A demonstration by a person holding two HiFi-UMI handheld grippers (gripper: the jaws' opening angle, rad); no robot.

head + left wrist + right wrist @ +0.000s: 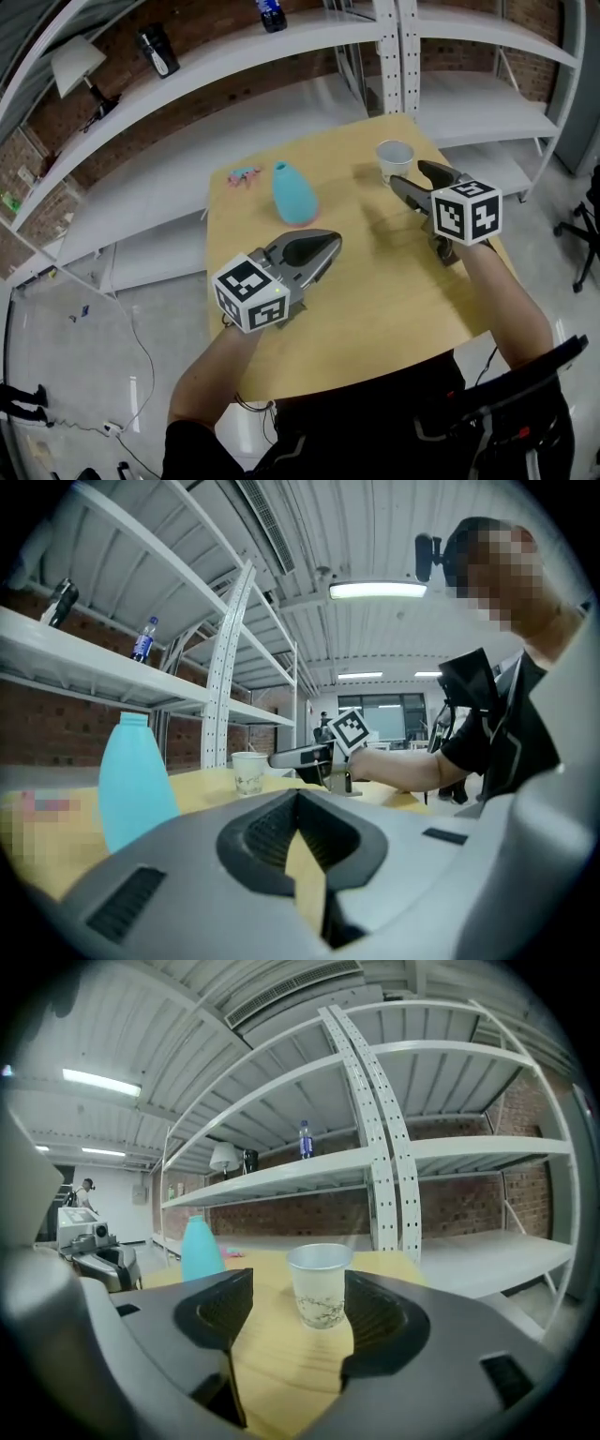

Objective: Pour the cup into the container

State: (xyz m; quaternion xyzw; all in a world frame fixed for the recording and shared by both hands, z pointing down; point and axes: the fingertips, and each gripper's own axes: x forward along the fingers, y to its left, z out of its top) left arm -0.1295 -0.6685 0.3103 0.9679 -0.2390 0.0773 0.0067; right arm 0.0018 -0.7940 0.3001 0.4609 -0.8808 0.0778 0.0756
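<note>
Our right gripper (410, 176) stands wide apart, cup (320, 1285) just ahead, its print too small to read; left gripper (330, 244) closed, empty, near the bottle (293, 194).

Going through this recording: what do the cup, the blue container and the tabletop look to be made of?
Cup: likely paper, matte white with a faint printed pattern and a rolled rim.
Container: probably plastic, a smooth, opaque turquoise with a soft sheen; silicone can't be ruled out.
Table: wood or wood-look laminate, pale and matte with faint grain lines.
</note>
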